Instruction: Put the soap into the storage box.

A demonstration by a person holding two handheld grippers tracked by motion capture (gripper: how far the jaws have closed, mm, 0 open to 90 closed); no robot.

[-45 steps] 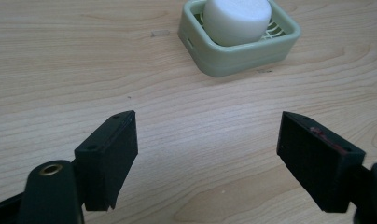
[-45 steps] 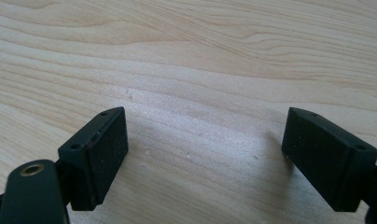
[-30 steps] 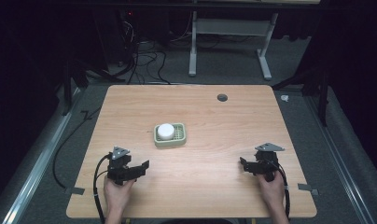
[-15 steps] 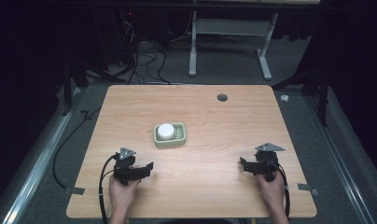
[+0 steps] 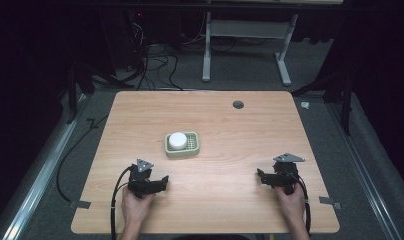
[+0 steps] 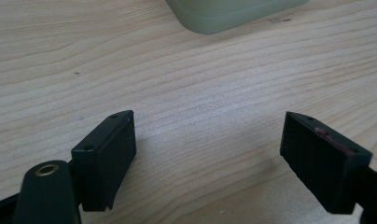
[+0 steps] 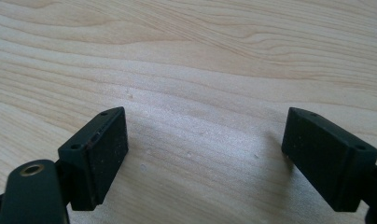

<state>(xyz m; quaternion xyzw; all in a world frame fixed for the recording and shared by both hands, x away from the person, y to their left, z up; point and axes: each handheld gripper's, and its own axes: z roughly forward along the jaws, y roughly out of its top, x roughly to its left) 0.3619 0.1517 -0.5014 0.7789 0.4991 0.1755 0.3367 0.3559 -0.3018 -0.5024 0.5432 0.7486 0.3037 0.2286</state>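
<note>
Soap dish (image 5: pixel 182 145) — just ahead of left tongs (image 5: pixel 160 182) | right tongs (image 5: pixel 262 176) well apart

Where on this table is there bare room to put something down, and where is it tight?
Most of the wooden table is bare: the whole far strip around the small dark hole, the right half beyond the green soap dish holding a white round object, and the near middle between the left gripper and right gripper. Tightest: between dish and left gripper.
</note>
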